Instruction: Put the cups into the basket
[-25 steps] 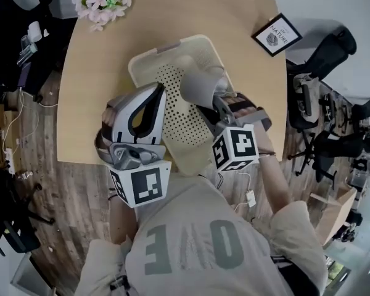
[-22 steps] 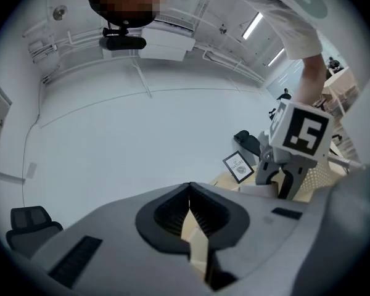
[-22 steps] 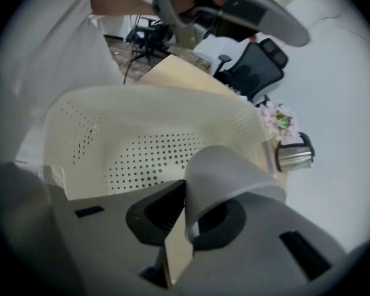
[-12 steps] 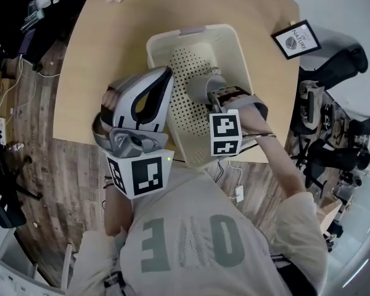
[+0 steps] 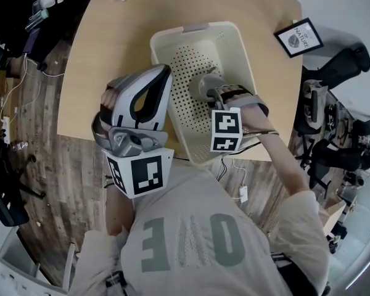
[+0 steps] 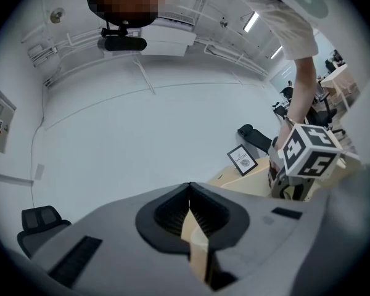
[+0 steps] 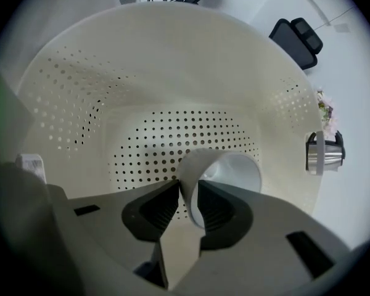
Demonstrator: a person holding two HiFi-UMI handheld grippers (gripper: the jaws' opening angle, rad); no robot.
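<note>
**A:** What's the cup (image 7: 227,168) like, and where is it?

**B:** Pale grey, smooth and thin-walled. Its rim stands between the jaws of your right gripper (image 7: 189,187). They're opening, one outside the wall and one in the mouth.

**A:** Which way does it point?

**B:** The mouth faces back at the gripper. The long axis runs away from the jaws, toward the perforated floor.

**A:** And the basket (image 7: 172,73)?

**B:** Cream, with the cup inside. The jaws of your left gripper (image 6: 190,185) are together, with nothing between them.

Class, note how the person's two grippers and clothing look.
The left gripper and right gripper are grey shells with black ribbed pads, each carrying a white cube of black square markers. The right jaws are opening, a cup wall between them. Beige T-shirt, grey lettering.
</note>
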